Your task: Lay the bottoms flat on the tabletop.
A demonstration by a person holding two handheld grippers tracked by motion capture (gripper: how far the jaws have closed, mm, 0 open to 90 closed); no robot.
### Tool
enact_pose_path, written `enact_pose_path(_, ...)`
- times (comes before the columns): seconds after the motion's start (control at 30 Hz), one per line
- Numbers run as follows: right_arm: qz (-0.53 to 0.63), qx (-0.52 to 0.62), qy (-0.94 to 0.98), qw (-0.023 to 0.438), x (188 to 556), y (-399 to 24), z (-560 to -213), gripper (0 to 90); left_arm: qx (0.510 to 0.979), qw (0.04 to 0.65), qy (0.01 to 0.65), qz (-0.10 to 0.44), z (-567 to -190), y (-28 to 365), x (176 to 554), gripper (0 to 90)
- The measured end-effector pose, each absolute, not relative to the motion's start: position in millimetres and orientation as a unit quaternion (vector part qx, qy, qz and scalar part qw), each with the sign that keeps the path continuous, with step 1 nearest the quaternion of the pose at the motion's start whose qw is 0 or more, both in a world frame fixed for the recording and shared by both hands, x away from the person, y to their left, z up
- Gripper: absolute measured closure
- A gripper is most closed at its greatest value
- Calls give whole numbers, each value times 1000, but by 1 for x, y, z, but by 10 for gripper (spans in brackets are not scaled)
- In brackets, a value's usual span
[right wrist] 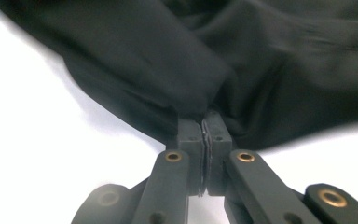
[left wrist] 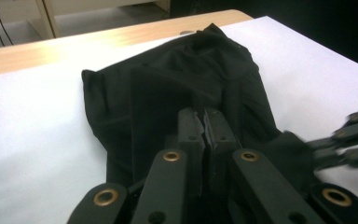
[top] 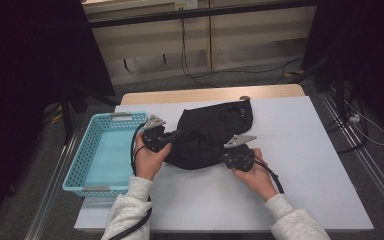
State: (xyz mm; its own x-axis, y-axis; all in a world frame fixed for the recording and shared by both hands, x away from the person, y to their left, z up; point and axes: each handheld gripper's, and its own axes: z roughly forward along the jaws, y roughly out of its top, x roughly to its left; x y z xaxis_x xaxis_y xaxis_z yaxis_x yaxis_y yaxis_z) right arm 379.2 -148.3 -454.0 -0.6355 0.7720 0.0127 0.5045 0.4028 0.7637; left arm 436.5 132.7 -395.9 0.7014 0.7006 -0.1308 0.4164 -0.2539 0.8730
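I hold a tool in each hand over a white-topped bench (top: 300, 165). A black garment (top: 207, 135) lies crumpled near the middle of the bench, its far end reaching toward the bench's wooden back edge. My left tool (top: 166, 139) is at the garment's left edge, with its jaws pressed together; in the left gripper view a thin fold of the black cloth (left wrist: 205, 84) is pinched between them. My right tool (top: 228, 155) is at the garment's near right edge. In the right gripper view its jaws are closed tight on a gathered bunch of the cloth (right wrist: 200, 105), which fans out dark and wrinkled beyond the tips. A light blue plastic basket (top: 80, 165) stands at the bench's left side, just beside my left hand (top: 147, 160). My right hand (top: 255, 175) rests low near the bench's front.
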Motion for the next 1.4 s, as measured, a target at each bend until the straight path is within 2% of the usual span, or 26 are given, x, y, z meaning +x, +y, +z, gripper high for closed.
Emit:
enact_pose_path(0.27, 402, 401, 798, 202, 361, -190, -434, 858, 779, 491, 352, 168, -393, 128, 433, 878)
enact_pose_path(0.33, 396, 413, 792, 212, 360, -192, -436, 751, 775, 495, 356, 164, -392, 130, 434, 878)
enact_pose_path(0.4, 400, 413, 796, 191, 359, -191, -441, 746, 776, 492, 357, 169, -392, 132, 434, 878)
enact_pose_path(0.57, 391, 416, 805, 162, 360, -178, -459, 595, 772, 494, 362, 172, -390, 138, 434, 877)
enact_pose_path(0.67, 390, 420, 802, 168, 362, -170, -464, 519, 768, 497, 365, 173, -390, 140, 434, 877)
enact_pose_path(0.83, 386, 429, 801, 160, 369, -154, -470, 494, 766, 501, 363, 176, -389, 141, 435, 877)
enact_pose_path(0.9, 381, 428, 801, 175, 370, -148, -470, 502, 764, 503, 365, 175, -389, 142, 435, 877)
enact_pose_path(0.93, 381, 429, 800, 178, 371, -147, -471, 565, 764, 502, 365, 177, -389, 142, 435, 877)
enact_pose_path(0.97, 379, 423, 802, 183, 371, -147, -470, 725, 764, 502, 366, 177, -389, 142, 435, 877)
enact_pose_path(1.0, 386, 424, 800, 177, 372, -148, -470, 807, 764, 501, 366, 177, -389, 143, 435, 877)
enact_pose_path(1.03, 388, 427, 798, 177, 373, -151, -469, 846, 764, 501, 365, 180, -389, 143, 435, 877)
enact_pose_path(1.2, 391, 421, 799, 180, 369, -169, -455, 860, 764, 498, 367, 184, -388, 145, 435, 878)
enact_pose_path(1.33, 385, 418, 795, 210, 364, -189, -434, 861, 763, 501, 366, 182, -388, 144, 435, 879)
enact_pose_path(1.4, 395, 415, 788, 225, 362, -197, -424, 812, 763, 499, 365, 188, -387, 142, 434, 879)
